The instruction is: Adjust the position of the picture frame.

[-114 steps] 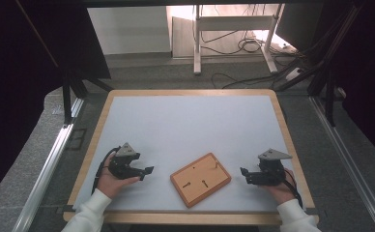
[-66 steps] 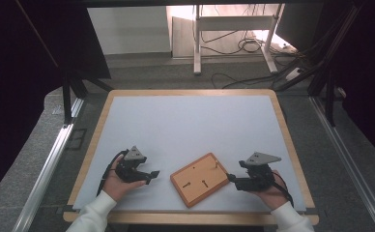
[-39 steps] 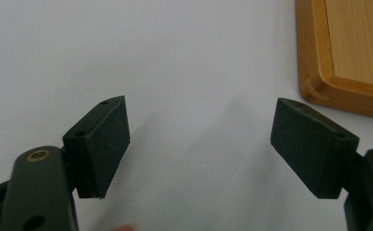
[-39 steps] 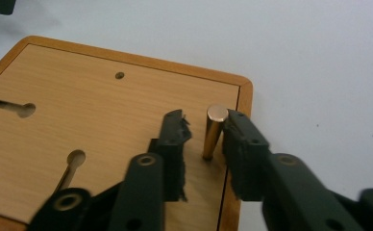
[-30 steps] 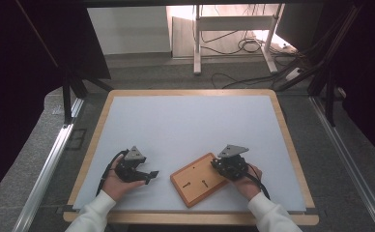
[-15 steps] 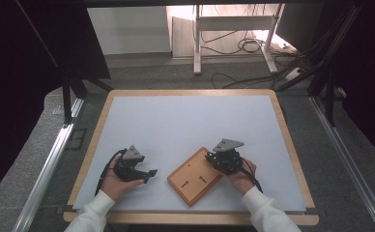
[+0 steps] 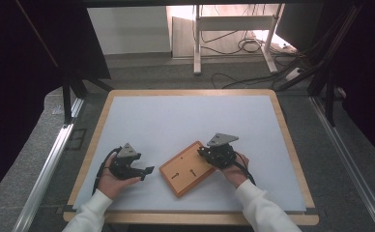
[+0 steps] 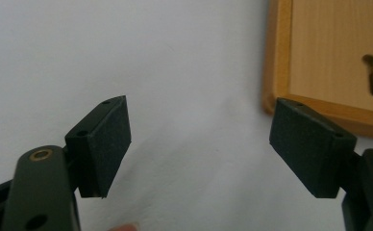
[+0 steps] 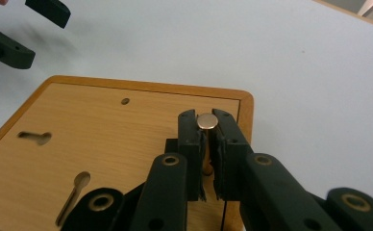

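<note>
Moving in from the worktop's [image 7: 142, 116] right edge, the right tool [image 9: 207, 126] had reached the wooden board's [image 7: 188, 169] far corner and clamped on a small metal peg [image 9: 207, 121] there. The left tool [image 8: 199, 139] waited wide open, empty, just beside the board. Extraction looked imminent.

Moved the right gripper [image 7: 209, 153] in from near the right edge of the tabletop [image 7: 185, 116] over to the wooden board [image 7: 188, 169]. Now pinched shut around a small round-headed peg [image 9: 207, 121] at the board's corner. Turned the board a little too, so the corner beside that gripper sits farther from the front edge than before.
</note>
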The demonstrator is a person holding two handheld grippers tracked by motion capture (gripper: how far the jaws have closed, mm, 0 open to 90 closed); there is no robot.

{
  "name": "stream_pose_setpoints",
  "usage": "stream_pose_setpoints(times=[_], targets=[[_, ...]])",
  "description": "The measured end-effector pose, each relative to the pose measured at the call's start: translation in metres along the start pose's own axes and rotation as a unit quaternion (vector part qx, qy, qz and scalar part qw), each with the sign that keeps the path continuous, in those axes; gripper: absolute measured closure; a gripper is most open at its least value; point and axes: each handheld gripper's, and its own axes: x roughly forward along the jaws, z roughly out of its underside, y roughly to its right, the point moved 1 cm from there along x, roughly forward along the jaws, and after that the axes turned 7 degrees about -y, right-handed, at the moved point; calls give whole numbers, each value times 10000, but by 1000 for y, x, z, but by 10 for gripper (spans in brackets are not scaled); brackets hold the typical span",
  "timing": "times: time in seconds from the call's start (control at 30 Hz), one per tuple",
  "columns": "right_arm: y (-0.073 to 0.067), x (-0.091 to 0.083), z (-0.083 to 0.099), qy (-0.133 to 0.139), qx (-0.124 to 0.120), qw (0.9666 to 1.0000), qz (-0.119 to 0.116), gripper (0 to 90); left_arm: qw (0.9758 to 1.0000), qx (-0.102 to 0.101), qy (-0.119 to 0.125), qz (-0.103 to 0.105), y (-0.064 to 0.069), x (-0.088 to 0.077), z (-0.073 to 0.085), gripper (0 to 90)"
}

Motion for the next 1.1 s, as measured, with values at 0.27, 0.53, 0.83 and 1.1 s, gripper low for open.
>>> stream_pose_setpoints(times=[0.27, 0.53, 0.83, 1.1], targets=[[-5, 4, -9, 117, -147, 9998, -90, 838, 9996, -65, 236, -119, -4, -8, 0, 223], [-10, 9, -16, 267, -217, 9991, -254, 841, 9994, -108, 305, -142, -4, -10, -1, 223], [-16, 35, -23, 73, -299, 9988, -394, 841, 9995, -91, 281, -141, -5, -10, 0, 223], [-8, 53, -19, -241, -113, 9992, -290, 836, 9996, -68, 247, -135, -6, -9, 0, 222]])
